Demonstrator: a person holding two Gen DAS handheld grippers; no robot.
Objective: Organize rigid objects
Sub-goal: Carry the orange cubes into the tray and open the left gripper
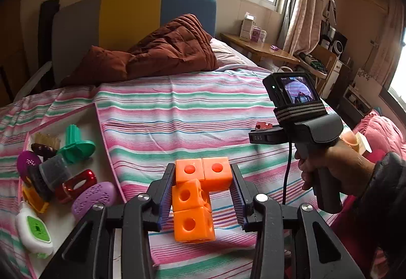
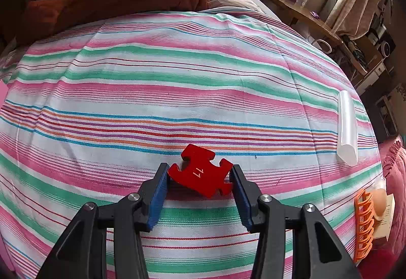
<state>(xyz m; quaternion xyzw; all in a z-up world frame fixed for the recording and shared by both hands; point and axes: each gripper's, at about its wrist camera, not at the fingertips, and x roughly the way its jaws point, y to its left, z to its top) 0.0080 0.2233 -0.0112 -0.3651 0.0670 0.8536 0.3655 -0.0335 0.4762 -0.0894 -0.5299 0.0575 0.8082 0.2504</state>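
I am clamping the left gripper [image 1: 203, 192] fingers on light, stiff orange blocks [image 1: 195, 199] over the bed [image 1: 177, 114], while right gripper [image 2: 200, 192] fingers are pinching a thin red puzzle piece [image 2: 200, 175] by its edges.

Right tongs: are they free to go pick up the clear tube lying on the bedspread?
Probably not yet: the right tongs are shut on the red puzzle piece. The path to the clear tube looks unobstructed.
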